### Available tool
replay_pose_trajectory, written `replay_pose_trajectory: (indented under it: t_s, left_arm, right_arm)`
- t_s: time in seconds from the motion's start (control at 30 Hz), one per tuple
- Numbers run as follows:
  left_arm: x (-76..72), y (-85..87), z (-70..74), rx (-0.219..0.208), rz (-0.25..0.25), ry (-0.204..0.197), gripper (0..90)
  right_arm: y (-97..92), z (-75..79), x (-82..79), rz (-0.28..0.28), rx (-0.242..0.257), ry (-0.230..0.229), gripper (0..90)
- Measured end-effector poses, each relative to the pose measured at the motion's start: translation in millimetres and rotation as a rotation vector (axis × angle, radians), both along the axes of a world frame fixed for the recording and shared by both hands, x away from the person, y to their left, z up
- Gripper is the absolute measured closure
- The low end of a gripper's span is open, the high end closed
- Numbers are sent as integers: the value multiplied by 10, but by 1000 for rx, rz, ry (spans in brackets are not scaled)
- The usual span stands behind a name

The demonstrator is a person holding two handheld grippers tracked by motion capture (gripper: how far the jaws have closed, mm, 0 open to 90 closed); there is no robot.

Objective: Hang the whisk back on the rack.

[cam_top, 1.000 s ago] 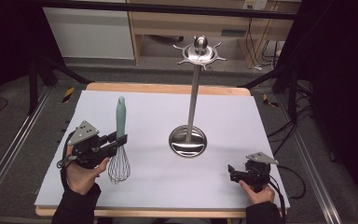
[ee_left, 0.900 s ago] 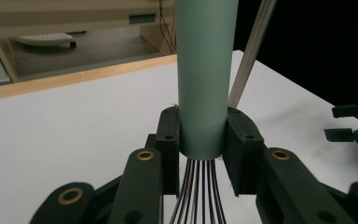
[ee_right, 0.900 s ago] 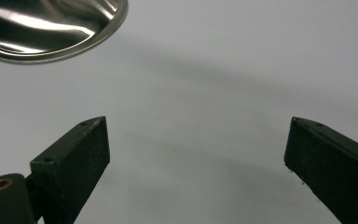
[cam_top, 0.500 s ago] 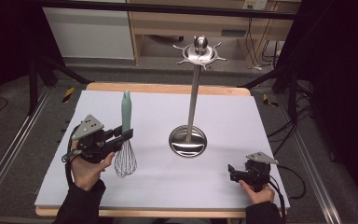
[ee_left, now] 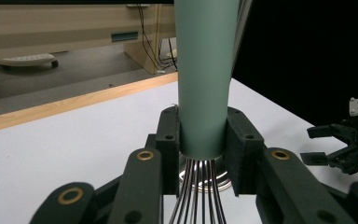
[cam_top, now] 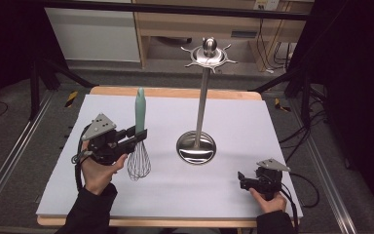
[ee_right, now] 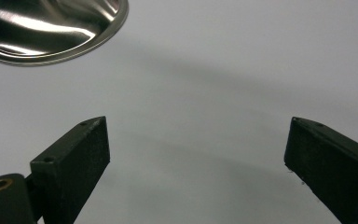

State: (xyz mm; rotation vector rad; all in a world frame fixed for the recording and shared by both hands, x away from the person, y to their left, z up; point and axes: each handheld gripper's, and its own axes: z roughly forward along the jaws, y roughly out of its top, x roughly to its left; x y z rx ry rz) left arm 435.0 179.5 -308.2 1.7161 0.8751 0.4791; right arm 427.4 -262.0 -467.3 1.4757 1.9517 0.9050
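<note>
Upright at last check, the whisk stood with its long axis close to vertical, the pale green handle pointing up and the wire loops hanging down toward the white bench. I had my left claw clenched on the base of that handle, just above where the wires enter; in the left gripper view both black pads pressed flat against the green handle, one on each side. From the high view the whisk sat over the left half of the bench, its handle leaning only slightly. I could not tell whether the wires touched the surface.

To its right, well apart, stood the steel utensil stand, its round base on the bench and its hooked crown at the top of a thin vertical pole.

My right claw rested low near the front right corner of the bench, released, jaws wide apart with nothing between them. In the right gripper view those jaws framed bare white surface, with the edge of the stand's base at upper left.
</note>
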Motion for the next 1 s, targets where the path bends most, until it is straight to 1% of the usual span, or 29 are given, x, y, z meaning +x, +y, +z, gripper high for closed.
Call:
replay_pose_trajectory:
  t_s: [0.1,0.2,0.23,0.43,0.47,0.5,0.53,0.67,1.0]
  left_arm:
    - [23,-47,11,-9,-13,-3,687]
    - [71,-137,42,-3,-26,-8,687]
    - [71,-137,42,-3,-26,-8,687]
    - [123,-272,153,-5,-52,-30,687]
    - [123,-272,153,-5,-52,-30,687]
    - [133,-303,185,-6,-53,-34,687]
    - [133,-303,185,-6,-53,-34,687]
    - [146,-353,263,-6,-65,-49,687]
    - [184,-432,345,3,-77,-58,687]
  right_arm:
    - [1,2,-4,0,3,-1,71]
    - [2,0,2,-2,8,1,71]
    - [2,0,2,-2,8,1,71]
    - [5,17,2,-4,4,-4,71]
    - [9,16,4,-4,7,-4,71]
    - [10,14,7,-1,7,-4,71]
    - [10,14,7,-1,7,-4,71]
    - [9,14,10,0,10,-3,71]
    - [7,15,11,2,10,-5,71]
